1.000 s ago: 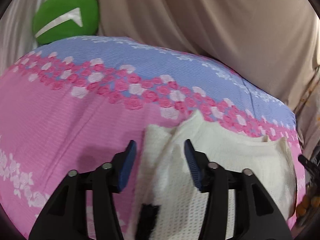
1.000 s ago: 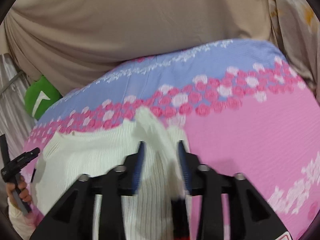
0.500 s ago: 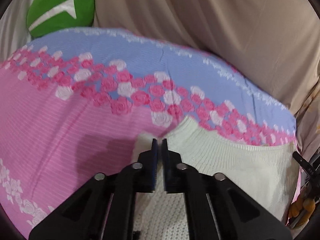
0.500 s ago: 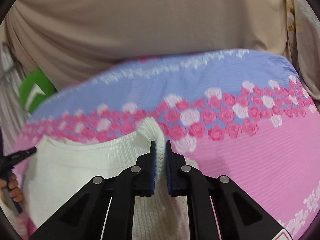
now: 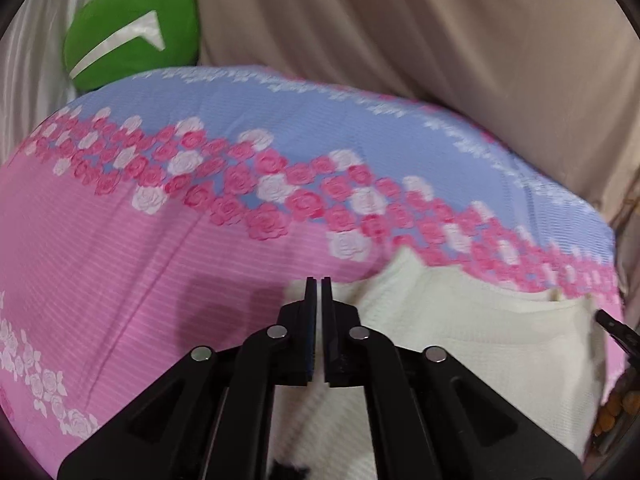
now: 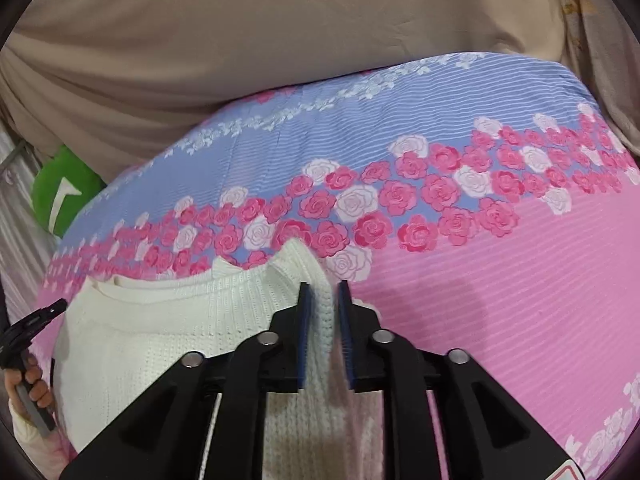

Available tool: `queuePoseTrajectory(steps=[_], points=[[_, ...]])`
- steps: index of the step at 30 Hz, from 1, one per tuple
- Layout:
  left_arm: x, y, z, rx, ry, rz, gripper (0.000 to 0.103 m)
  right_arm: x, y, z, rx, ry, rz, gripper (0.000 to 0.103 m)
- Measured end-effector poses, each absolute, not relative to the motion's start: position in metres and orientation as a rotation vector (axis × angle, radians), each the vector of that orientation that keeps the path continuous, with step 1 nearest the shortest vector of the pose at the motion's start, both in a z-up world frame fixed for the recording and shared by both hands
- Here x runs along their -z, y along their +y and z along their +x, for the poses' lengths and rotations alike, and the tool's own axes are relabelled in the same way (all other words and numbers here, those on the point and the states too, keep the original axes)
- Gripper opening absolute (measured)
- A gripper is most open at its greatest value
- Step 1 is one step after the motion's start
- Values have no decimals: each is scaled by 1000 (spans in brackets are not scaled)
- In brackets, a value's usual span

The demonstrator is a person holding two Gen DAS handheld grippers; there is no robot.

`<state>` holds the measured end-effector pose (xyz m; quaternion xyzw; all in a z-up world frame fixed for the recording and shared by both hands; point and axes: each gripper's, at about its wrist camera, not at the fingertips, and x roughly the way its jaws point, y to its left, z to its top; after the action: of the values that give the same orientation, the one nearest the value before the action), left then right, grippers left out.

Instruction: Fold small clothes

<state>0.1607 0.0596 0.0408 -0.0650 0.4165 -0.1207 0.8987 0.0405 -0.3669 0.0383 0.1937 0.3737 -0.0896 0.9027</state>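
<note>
Both edges of the white knit garment (image 6: pixel 160 344) are taken up for folding: left gripper (image 5: pixel 319 280) pinched closed on its left edge, right gripper's (image 6: pixel 323 285) fingers (image 6: pixel 305 320) just loosened around the right edge, to be re-closed before lifting.

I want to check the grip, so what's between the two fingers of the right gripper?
In the right wrist view, a raised fold of the white sweater runs between the right gripper fingers, whose jaws have just been opening.

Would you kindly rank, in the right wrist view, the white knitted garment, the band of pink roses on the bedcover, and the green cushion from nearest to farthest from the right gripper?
1. White knitted garment: between the right gripper's jaws, which have just been opening.
2. Band of pink roses: just beyond the fingertips, across the bedcover.
3. Green cushion: far left, behind the bedcover's edge.
</note>
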Motion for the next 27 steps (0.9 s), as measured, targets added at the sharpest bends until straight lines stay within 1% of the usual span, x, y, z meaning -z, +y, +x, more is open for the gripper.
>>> queuePoseTrajectory(steps=[1, 2, 3, 4, 6, 7, 8, 9, 10, 11, 14, 16, 18, 21, 22, 24, 27], points=[[-46, 55, 157, 279, 853, -125, 31, -43, -365, 39, 168, 751, 397, 49], [-48, 49, 154, 308, 846, -105, 63, -49, -360, 39, 141, 728, 384, 64], [-48, 42, 153, 326, 841, -86, 74, -52, -354, 42, 127, 720, 362, 66], [-45, 34, 154, 330, 840, -56, 78, -54, -348, 47, 125, 726, 332, 66], [-34, 23, 161, 309, 861, -1, 72, -47, -336, 63, 131, 774, 257, 66], [-27, 19, 166, 315, 880, 5, 56, -41, -332, 70, 139, 807, 228, 64], [-19, 16, 172, 321, 921, 6, 33, -33, -329, 77, 158, 844, 200, 48], [-14, 15, 175, 325, 952, -2, 20, -29, -328, 80, 173, 868, 188, 12], [-12, 15, 177, 334, 969, -16, 8, -28, -329, 78, 171, 872, 197, 8], [-15, 18, 177, 338, 959, -38, 8, -37, -329, 69, 161, 820, 209, 8], [-41, 31, 165, 341, 855, -83, 7, -79, -334, 35, 138, 638, 258, 7], [-52, 36, 163, 333, 823, -105, 7, -93, -344, 24, 129, 585, 293, 7], [-44, 34, 170, 311, 836, -71, 7, -83, -354, 34, 155, 634, 297, 6], [-2, 34, 192, 285, 957, -80, 7, -27, -368, 66, 203, 832, 323, 6], [2, 37, 193, 291, 954, -94, 7, -9, -369, 75, 205, 890, 323, 6], [-4, 34, 190, 275, 930, -70, 8, -18, -368, 72, 208, 880, 318, 7], [-17, 28, 178, 269, 877, -22, 11, -52, -362, 53, 253, 777, 305, 11]])
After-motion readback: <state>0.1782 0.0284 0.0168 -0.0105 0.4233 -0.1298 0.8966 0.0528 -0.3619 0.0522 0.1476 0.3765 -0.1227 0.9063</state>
